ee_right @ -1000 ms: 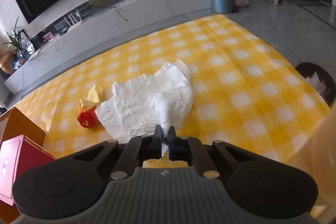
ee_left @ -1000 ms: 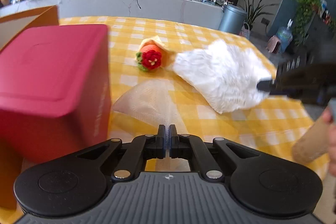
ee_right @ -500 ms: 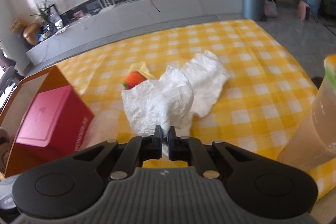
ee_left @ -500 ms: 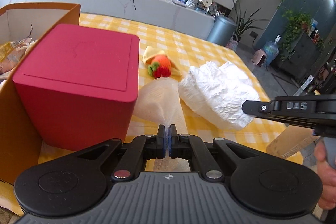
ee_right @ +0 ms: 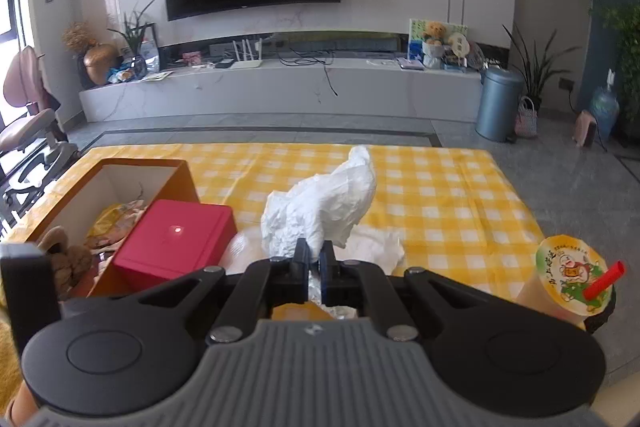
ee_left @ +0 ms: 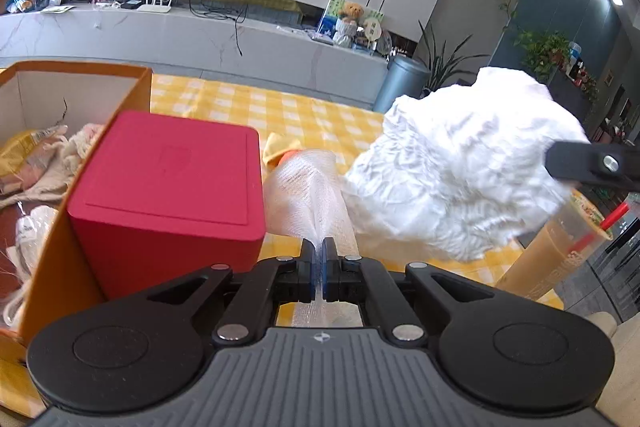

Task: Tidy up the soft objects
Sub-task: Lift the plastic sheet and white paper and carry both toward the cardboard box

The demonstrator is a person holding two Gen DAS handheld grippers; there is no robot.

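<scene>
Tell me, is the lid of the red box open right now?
No, the red box has its lid sitting flat and shut on top, as it stands beside the orange cardboard box.

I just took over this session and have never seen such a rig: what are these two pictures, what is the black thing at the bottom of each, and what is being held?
There is no robot arm. A person carries a two-finger claw in each hand, and each claw has a camera looking forward along its fingers, so the black shape at the bottom of each picture is that claw itself.

The left-hand view shows the left claw shut on a sheer mesh cloth. The right-hand view shows the right claw shut on a crumpled white sheet, lifted off the table.

On the yellow checked tablecloth stand an orange box with soft things inside, a red box against it, and a sealed drink cup with a red straw. A small orange toy peeks out behind the mesh.
</scene>
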